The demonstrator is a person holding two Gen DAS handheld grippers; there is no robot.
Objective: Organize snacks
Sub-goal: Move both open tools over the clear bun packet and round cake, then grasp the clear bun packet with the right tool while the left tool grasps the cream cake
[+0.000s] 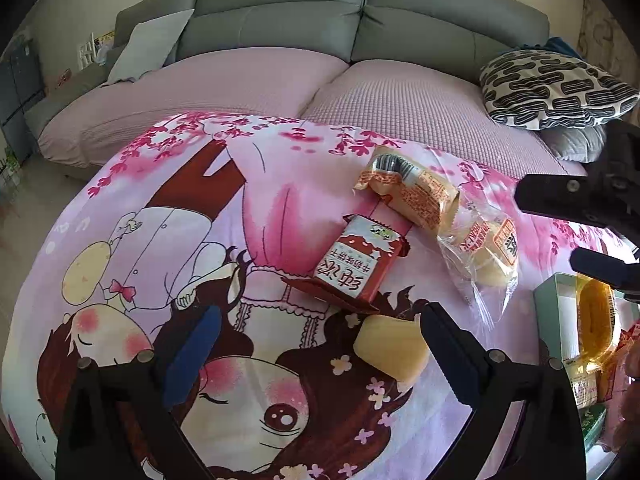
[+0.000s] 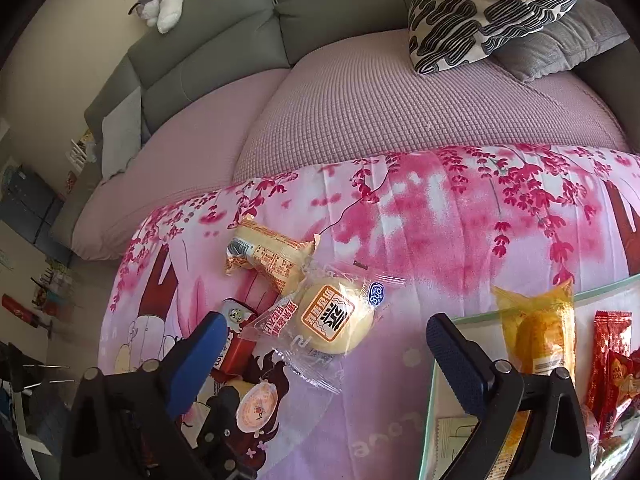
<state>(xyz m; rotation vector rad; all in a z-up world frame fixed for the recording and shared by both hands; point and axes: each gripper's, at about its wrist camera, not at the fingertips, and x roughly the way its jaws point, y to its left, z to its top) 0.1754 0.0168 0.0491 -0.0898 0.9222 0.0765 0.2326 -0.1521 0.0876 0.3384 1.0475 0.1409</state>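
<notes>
Left gripper [image 1: 316,330], fingers apart, hovers over the pink cartoon-printed cloth [image 1: 140,240] with a pale yellow wrapped snack [image 1: 390,346] between its fingers, untouched. Ahead lie a red biscuit packet [image 1: 358,264], an orange-printed cream packet [image 1: 412,188] and a clear-wrapped round bun [image 2: 336,320]. Right gripper [image 2: 324,334], fingers apart, empty, hovers before the bun. At right, a pale green tray [image 2: 430,392] holds a yellow-wrapped cake [image 2: 540,336] and red sachets [image 2: 612,352].

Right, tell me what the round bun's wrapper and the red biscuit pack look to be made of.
Round bun's wrapper: clear, glossy thin plastic film, it seems; the pale bun shows through, and it crinkles with bright glare. Red biscuit pack: opaque printed film, probably plastic or foil laminate, with a smooth slight sheen and crimped end seals; which one cannot be told.
</notes>
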